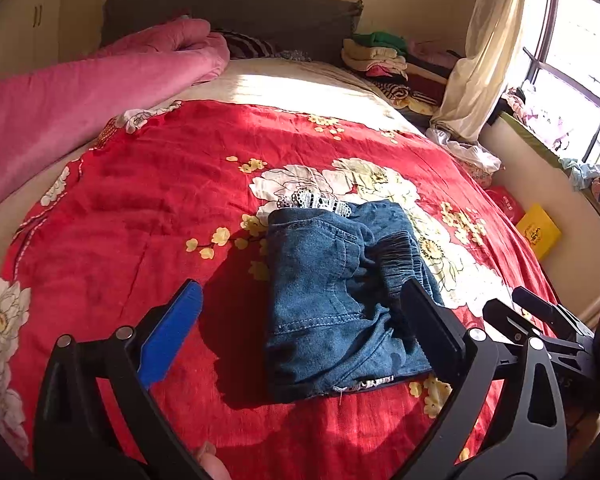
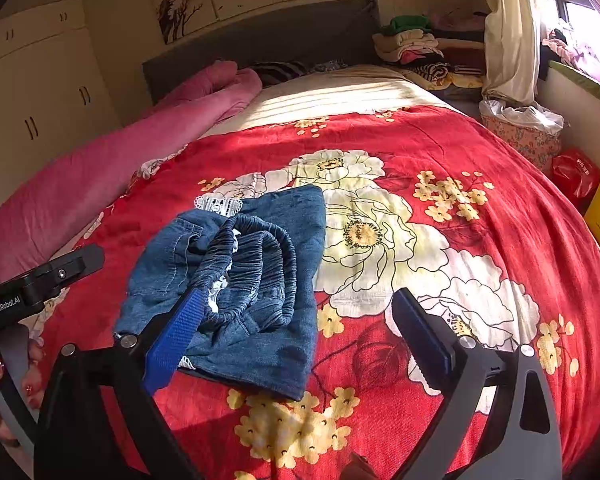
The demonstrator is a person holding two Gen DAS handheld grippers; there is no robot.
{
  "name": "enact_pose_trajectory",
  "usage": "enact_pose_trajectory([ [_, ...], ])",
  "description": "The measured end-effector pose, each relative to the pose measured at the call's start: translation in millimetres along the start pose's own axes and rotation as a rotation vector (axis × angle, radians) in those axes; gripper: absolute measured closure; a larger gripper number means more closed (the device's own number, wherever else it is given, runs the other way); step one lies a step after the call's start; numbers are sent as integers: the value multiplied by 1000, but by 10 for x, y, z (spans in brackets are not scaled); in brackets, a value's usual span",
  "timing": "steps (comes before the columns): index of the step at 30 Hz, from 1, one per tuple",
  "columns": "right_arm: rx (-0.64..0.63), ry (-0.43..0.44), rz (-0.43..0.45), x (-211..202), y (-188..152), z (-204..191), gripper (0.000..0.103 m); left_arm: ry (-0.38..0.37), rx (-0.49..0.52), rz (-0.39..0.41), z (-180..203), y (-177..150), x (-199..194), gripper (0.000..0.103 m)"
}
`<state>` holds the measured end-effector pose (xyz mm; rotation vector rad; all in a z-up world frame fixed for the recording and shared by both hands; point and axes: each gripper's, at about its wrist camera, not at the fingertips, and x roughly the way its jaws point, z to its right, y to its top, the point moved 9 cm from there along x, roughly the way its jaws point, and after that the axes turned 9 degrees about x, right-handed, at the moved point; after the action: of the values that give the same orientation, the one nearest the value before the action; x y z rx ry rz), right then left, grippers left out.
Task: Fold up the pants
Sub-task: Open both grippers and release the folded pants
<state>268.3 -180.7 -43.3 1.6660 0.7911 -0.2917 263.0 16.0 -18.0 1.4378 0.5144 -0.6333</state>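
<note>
The blue denim pants point(image 1: 332, 300) lie folded into a small bundle on the red floral bedspread point(image 1: 140, 208). Their gathered elastic waistband point(image 2: 260, 248) sits on top, and white lace trim point(image 2: 216, 204) peeks out at the far end. My left gripper point(image 1: 300, 286) hovers over the bundle with jaws wide open and no pad pressing on the cloth. My right gripper point(image 2: 298, 294) is also wide open, its blue finger over the bundle's near edge and its black finger over bare bedspread. Each gripper shows at the edge of the other's view, the right gripper point(image 1: 540, 316) and the left gripper point(image 2: 60, 268).
A rolled pink quilt point(image 1: 80, 96) lies along the bed's left side before a grey headboard point(image 1: 228, 12). Stacked clothes point(image 1: 380, 56), a curtain point(image 1: 488, 48) and a window point(image 1: 580, 60) are at the far right. A yellow box point(image 1: 538, 232) and red bag point(image 2: 576, 176) stand beside the bed.
</note>
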Motion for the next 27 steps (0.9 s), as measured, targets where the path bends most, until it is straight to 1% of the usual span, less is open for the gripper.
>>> enact_pose_trajectory([
  [8,-11,14,34,-260,-5,-62,5,12,13,22,61,-25,-238,10],
  [13,-29,3,57,-429,-27,-73,5,12,13,32,94,-81,-384,10],
  [20,-44,5,68,-619,-105,-82,5,19,15,35,114,-222,-557,10],
  [27,-44,13,69,-748,-213,-85,5,19,25,26,157,-432,-699,10],
])
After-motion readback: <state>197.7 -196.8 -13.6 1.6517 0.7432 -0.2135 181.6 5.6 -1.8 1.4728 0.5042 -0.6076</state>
